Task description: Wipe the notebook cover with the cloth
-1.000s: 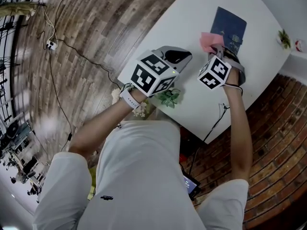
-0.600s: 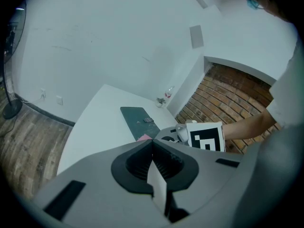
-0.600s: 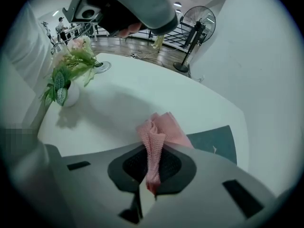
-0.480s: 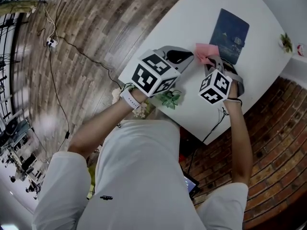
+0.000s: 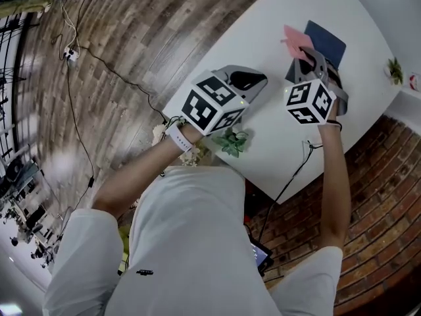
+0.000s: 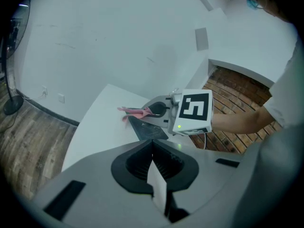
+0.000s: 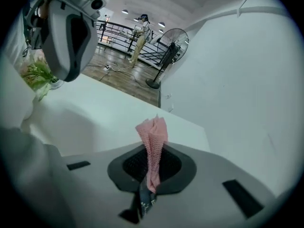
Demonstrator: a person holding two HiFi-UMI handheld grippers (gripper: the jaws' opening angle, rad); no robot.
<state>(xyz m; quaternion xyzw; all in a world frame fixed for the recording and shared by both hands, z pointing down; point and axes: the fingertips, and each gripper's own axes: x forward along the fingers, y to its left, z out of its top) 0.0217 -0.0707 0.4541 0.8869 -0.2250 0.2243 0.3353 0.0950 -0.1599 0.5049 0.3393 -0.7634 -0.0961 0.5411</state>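
R hand-held gripper [image 7: 151, 175] is clenched on the cloth [image 7: 153, 141], w/ the notebook [image 5: 327, 43] just under it on the surface [image 5: 263, 143]. L hand-held gripper [image 6: 154, 175] is clenched, empty. Lower till cloth lies flat on cover; light pressure, long strokes, no snagging edges.

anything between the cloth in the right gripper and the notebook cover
Nothing visible. The right gripper is shut on the pink cloth right by the notebook's edge, and the visible part of the cover is bare. The left gripper, shut and empty, sits off to the side.
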